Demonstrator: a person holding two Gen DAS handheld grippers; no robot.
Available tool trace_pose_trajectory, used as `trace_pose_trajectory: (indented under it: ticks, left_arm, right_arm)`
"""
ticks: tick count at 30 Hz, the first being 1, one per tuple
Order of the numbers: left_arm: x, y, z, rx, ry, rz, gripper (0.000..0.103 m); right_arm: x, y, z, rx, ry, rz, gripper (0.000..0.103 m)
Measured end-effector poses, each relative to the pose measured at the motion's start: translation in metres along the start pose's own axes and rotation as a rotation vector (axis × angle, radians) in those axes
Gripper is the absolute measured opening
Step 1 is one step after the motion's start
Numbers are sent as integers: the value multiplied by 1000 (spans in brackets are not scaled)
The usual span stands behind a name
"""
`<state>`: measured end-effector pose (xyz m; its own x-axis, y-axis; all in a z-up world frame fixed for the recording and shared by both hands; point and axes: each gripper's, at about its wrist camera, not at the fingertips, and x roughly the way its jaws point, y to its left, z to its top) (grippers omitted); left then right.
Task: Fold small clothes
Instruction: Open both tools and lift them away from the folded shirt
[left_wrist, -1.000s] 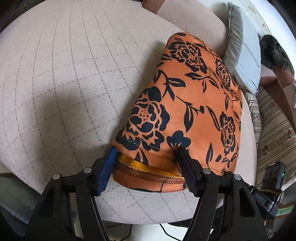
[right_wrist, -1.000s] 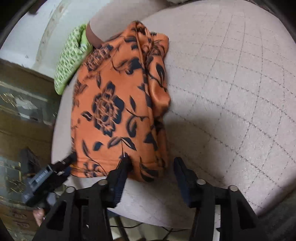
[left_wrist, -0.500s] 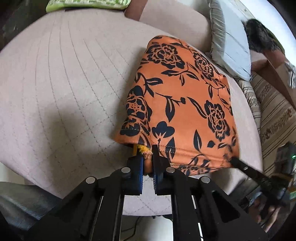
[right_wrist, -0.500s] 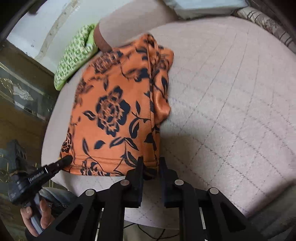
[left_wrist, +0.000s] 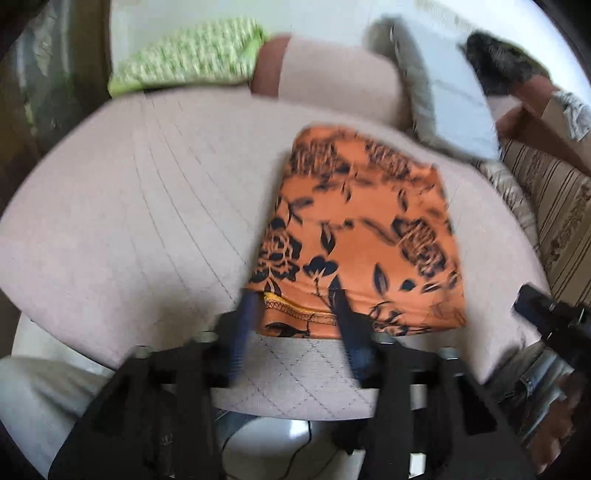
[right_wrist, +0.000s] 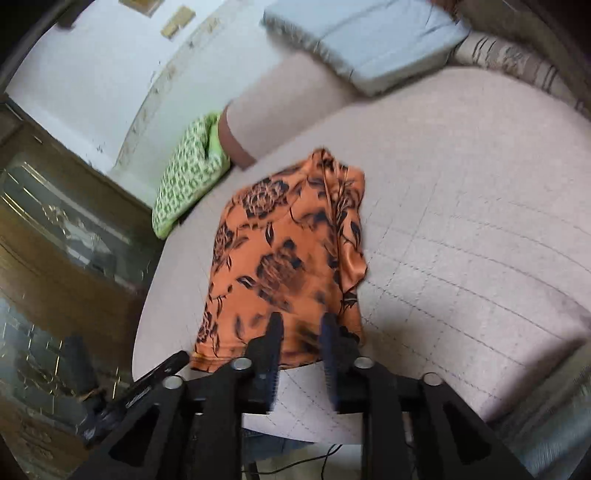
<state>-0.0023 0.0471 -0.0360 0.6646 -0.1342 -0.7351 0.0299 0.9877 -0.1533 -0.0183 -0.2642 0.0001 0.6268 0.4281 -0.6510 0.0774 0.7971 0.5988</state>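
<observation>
surface: beige quilted cushion (right_wrist: 461, 229) | on it: orange floral garment (right_wrist: 288, 258)

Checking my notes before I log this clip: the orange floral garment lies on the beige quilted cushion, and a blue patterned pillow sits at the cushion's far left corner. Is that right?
Not quite. The pillow at the far left corner is green patterned, not blue, as the right wrist view shows. The rest holds: the orange floral garment lies on the beige quilted cushion.

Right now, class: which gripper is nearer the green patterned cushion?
Left. The left gripper is at the near hem of the orange floral garment, on the side facing the green patterned cushion. The right gripper is at the hem's far side.
</observation>
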Motion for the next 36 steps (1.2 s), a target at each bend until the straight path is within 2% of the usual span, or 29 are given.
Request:
trace_pose_trajectory:
  ticks: [1, 2, 3, 5, 6, 12, 13, 14, 18, 21, 25, 27, 29, 32, 34, 36]
  left_arm:
    - [-13, 0, -7, -11, -40, -9, 64]
    - [-19, 0, -11, -14, -58, -14, 64]
    - [-27, -4, -18, -8, -77, -13, 64]
    - [-32, -12, -26, 18, -92, 5, 64]
    - [-32, -16, -27, 31, -99, 19, 64]
    - [-47, -31, -33, 108, -142, 125, 64]
    - [-50, -31, -38, 109, -142, 145, 66]
    - [-52, -30, -42, 105, -138, 155, 71]
    - [-53, -32, -46, 102, -116, 147, 75]
    - [-66, -35, -37, 85, -173, 115, 75]
    - [-75, -42, -32, 92, -228, 160, 75]
    - [-70, -45, -33, 104, -216, 181, 75]
    - [-57, -48, -35, 132, -158, 195, 75]
    - [-48, -45, -40, 119, -108, 207, 75]
    - [-50, -40, -39, 102, -109, 198, 75]
    - [-53, -36, -37, 85, -132, 214, 75]
  right_arm:
    - [-2, 2, -3, -4, 2, -6, 58]
    - [-3, 4, -9, -8, 14, -1, 65]
    - [-1, 5, -13, -12, 28, 18, 67]
    - [3, 10, -23, -25, 94, 49, 67]
    - [0, 12, -28, -37, 100, 39, 67]
    - [-19, 34, -35, -142, -18, -107, 67]
    - [-20, 37, -35, -153, -27, -137, 67]
    - [-20, 39, -36, -154, -29, -158, 67]
    - [-25, 52, -40, -184, -17, -168, 67]
    - [-34, 54, -43, -190, -39, -197, 67]
    - [-39, 51, -42, -190, -35, -225, 67]
    - [-42, 48, -39, -164, -29, -205, 67]
    - [-44, 47, -36, -138, 0, -180, 67]
    - [-44, 50, -35, -145, 18, -190, 67]
    - [-47, 54, -38, -161, 9, -221, 67]
    - [-47, 54, -40, -156, 12, -217, 67]
